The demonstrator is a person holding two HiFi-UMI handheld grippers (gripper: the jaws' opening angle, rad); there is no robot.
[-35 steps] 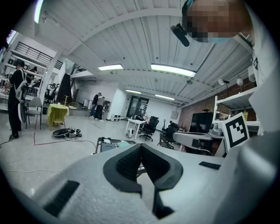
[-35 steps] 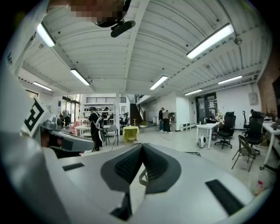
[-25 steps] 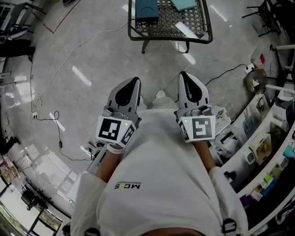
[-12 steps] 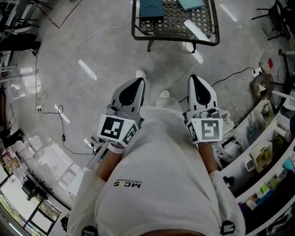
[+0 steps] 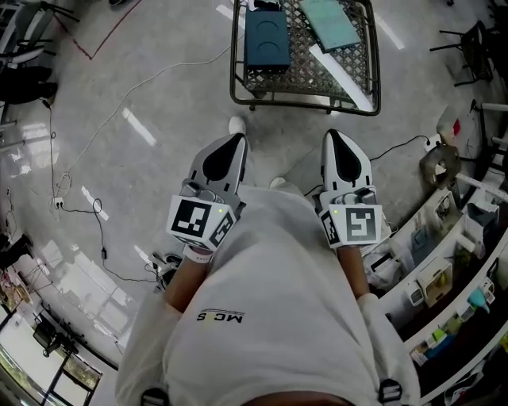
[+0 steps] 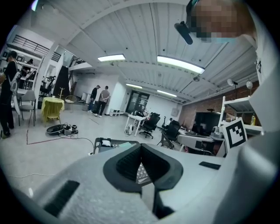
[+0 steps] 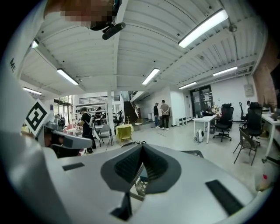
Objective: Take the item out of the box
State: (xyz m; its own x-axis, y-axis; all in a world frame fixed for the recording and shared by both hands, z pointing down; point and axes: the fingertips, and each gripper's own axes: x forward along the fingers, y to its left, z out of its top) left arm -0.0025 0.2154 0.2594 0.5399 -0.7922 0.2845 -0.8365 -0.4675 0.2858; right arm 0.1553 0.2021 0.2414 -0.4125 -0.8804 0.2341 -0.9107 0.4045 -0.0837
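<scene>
A dark blue box (image 5: 266,36) lies on a black metal mesh table (image 5: 305,83) at the top of the head view, with a flat teal item (image 5: 333,22) and a white strip (image 5: 341,73) beside it. I cannot see inside the box. Both grippers are held close to the person's chest, well short of the table. My left gripper (image 5: 236,141) points toward the table's left side with its jaws together and nothing in them. My right gripper (image 5: 334,135) is also shut and empty. The left gripper view shows the table (image 6: 109,143) low ahead, past my left gripper (image 6: 141,147).
Cables (image 5: 95,208) trail over the grey floor at the left. Shelves with small goods (image 5: 444,270) line the right side. A shoe (image 5: 236,124) shows in front of the table. Far off, people (image 6: 100,99) stand by desks and chairs.
The mesh table with the box has come nearer and lower in the head view as the person steps toward it. Both grippers stay shut at chest height.
</scene>
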